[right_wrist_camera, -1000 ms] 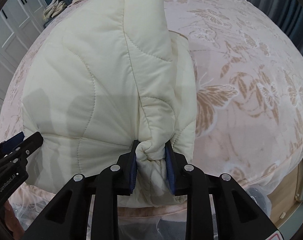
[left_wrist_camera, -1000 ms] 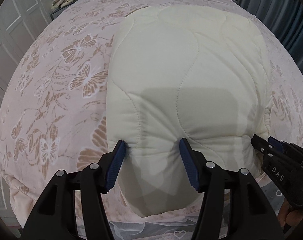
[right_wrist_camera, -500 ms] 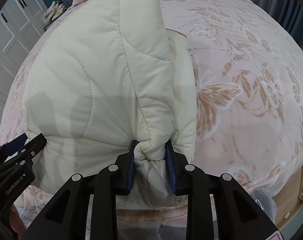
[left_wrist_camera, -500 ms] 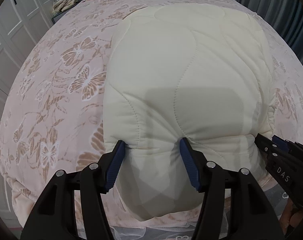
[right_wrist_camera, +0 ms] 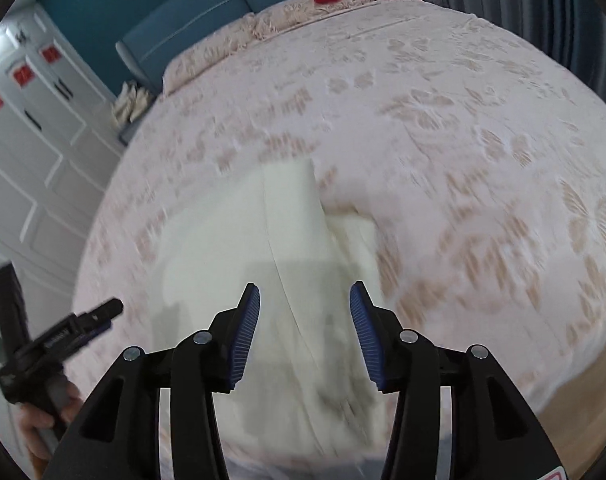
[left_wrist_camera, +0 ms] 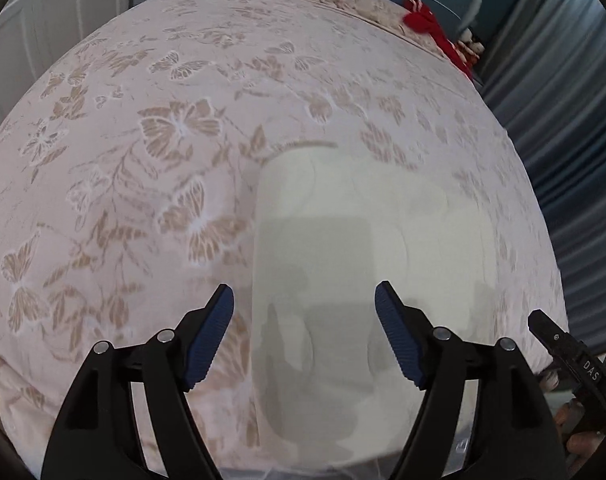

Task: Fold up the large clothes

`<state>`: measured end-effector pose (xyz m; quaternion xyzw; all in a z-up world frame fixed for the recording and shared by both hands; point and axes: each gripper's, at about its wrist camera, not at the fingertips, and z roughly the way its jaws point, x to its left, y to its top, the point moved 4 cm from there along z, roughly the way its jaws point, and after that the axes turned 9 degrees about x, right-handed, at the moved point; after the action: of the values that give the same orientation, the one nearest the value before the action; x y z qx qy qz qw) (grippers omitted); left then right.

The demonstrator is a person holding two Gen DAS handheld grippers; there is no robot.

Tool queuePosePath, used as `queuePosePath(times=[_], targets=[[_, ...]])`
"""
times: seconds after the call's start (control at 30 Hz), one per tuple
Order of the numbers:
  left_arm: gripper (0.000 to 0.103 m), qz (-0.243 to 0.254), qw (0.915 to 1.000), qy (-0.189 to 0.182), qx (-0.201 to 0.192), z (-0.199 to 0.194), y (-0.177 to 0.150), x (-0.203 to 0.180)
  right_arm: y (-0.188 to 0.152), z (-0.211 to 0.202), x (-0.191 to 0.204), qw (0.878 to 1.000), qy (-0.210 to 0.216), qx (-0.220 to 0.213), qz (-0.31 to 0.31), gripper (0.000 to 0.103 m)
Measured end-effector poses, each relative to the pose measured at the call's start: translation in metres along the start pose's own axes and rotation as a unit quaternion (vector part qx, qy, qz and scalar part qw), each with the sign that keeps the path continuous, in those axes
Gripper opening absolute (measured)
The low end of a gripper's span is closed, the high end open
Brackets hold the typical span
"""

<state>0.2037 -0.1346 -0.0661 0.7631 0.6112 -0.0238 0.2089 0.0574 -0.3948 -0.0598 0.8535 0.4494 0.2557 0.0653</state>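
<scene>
A cream quilted garment (left_wrist_camera: 355, 260) lies folded into a compact block on the floral bedspread (left_wrist_camera: 143, 160), near the bed's front edge. It also shows in the right wrist view (right_wrist_camera: 263, 248), with a raised fold along its right side. My left gripper (left_wrist_camera: 304, 308) is open and empty, raised above the garment's near end. My right gripper (right_wrist_camera: 305, 304) is open and empty, also raised above the garment. Each gripper appears at the other view's edge: the right one (left_wrist_camera: 563, 344) and the left one (right_wrist_camera: 75, 324). Both views are motion-blurred.
The bedspread (right_wrist_camera: 463, 140) covers a large bed. A red item (left_wrist_camera: 427, 24) lies at the bed's far end by pillows. White wardrobe doors (right_wrist_camera: 31, 152) stand to the left, blue-grey curtains (left_wrist_camera: 563, 100) to the right. A teal headboard (right_wrist_camera: 207, 4) is behind.
Both grippers have opened and let go of the garment, then pulled up and back. The garment now lies smaller in view, resting on the bed.
</scene>
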Motion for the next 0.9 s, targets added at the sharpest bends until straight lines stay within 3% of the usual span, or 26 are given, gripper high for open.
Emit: queuePosePath(times=[0.1,0.2,0.23,0.27,0.3,0.37,0.47,0.6,0.9], targets=[[0.071,-0.013,0.9999,0.008,0.004,0.012,0.025,0.006,0.029,0.031,0.006,0.999,0.006,0.025,0.019,0.047],[0.07,-0.02,0.999,0.031,0.025,0.039,0.046,0.01,0.047,0.077,0.013,0.997,-0.025,0.066,0.015,0.045],[0.068,-0.019,0.9985,0.04,0.031,0.045,0.047,0.011,0.047,0.087,0.013,0.997,-0.027,0.077,0.016,0.038],[0.066,-0.015,0.9978,0.052,0.038,0.053,0.049,0.009,0.047,0.099,0.013,0.996,-0.022,0.091,0.013,0.016],[0.063,-0.008,0.9973,0.059,0.043,0.058,0.049,0.006,0.046,0.1,0.014,0.996,-0.022,0.092,0.009,0.01],[0.062,0.012,0.9971,0.064,0.039,0.06,0.046,-0.003,0.045,0.078,0.018,0.998,-0.047,0.049,-0.011,0.005],[0.062,0.041,0.9956,0.079,0.03,0.066,0.038,-0.021,0.038,0.063,0.012,0.998,-0.066,0.015,-0.012,0.004],[0.062,0.06,0.9933,0.096,0.021,0.086,0.029,-0.04,0.03,0.102,-0.011,0.995,-0.087,0.047,0.002,0.004],[0.066,0.056,0.9906,0.123,0.018,0.114,0.028,-0.046,0.024,0.138,-0.026,0.994,-0.091,0.054,0.005,0.007]])
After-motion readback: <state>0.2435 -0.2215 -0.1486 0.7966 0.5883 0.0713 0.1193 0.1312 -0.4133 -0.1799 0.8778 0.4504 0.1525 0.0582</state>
